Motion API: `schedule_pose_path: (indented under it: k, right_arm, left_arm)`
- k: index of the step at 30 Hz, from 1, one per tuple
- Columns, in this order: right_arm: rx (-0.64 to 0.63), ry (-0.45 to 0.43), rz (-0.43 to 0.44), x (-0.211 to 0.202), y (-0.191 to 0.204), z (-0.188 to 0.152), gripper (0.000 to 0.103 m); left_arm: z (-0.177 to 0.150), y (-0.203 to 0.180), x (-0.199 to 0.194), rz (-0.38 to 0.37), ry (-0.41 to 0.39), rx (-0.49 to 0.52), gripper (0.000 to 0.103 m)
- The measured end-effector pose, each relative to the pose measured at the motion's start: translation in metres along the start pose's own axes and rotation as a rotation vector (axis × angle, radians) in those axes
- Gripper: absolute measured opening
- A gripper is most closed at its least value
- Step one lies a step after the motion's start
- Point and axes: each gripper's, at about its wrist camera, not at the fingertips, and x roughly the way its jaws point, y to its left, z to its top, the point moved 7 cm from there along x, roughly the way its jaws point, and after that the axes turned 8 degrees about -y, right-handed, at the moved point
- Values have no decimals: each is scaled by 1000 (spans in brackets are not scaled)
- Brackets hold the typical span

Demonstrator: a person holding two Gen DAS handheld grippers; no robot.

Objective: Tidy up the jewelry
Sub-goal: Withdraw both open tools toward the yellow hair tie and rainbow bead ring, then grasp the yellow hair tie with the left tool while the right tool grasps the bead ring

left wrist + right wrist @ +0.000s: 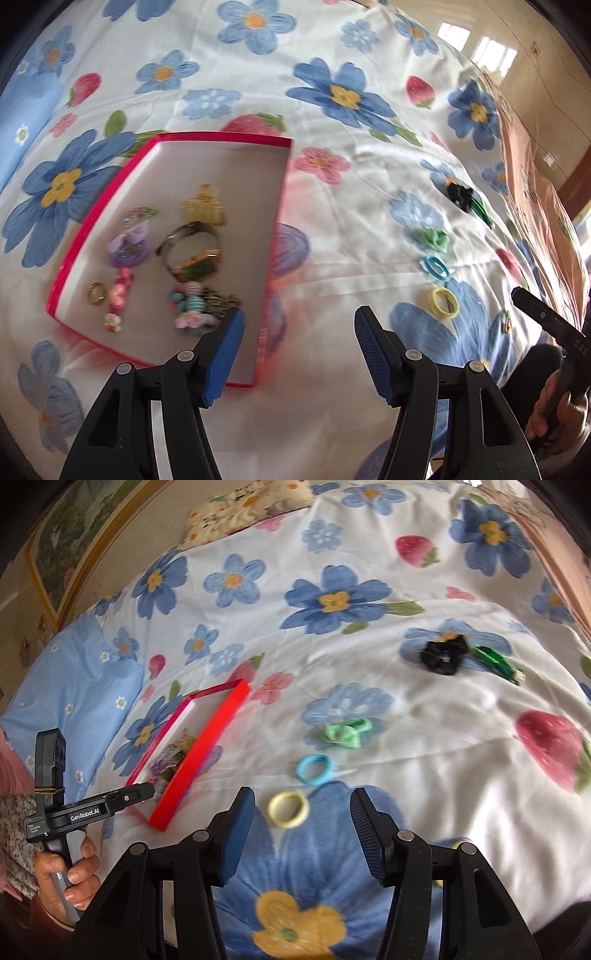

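Five hair ties (289, 809) lie beside one box (207, 147).

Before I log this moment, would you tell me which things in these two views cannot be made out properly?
- Left wrist view: the trinkets in the red box are smeared by motion blur; the left tongs cover its near corner.
- Right wrist view: the box's red wall hides most of its contents.
- Right wrist view: a small yellow thing sits mostly behind the right tongs.
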Motion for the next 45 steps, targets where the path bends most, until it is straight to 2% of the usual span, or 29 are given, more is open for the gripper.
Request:
schedule_pose_path:
  k: [12,15,27,29,31,32,34,36,38,40,41,45]
  right_arm:
    - [58,-7,-105,-32,-56,-19,56]
    - [61,1,-141,-34,-64,-23,60]
    - [23,55,-197,-24,-69,-33,60]
    - [21,68,-205,-21,-70,-36,58]
    - [16,76,-212,-19,-71,-37,45]
    - [15,83,-214,-18,-71,-38,43]
    - [9,94,-220,-15,-71,-40,32]
    - [-2,108,-234,-12,-71,-43,24]
    - [-4,109,-229,-12,-70,-44,16]
    - [-12,102,-227,-12,-68,-43,6]
    - [-15,97,-223,-13,-67,-42,5]
    - [-18,75,-186,-15,-57,-38,5]
  left_arm:
    - [0,-69,33,-67,46,123,65]
    - [-1,-83,41,-86,55,150,66]
    - [-11,-120,76,-110,90,237,67]
    - [-12,-123,81,-111,94,246,67]
    - [-13,-126,87,-105,98,260,66]
    - [-14,-127,90,-103,102,264,66]
    - [-16,-128,96,-102,113,271,65]
    - [-17,-130,99,-101,108,278,60]
    - [-17,-132,100,-108,110,285,35]
    - [-17,-133,99,-121,108,286,18]
    - [-16,-133,98,-126,108,286,13]
    - [-14,-128,89,-142,95,269,7]
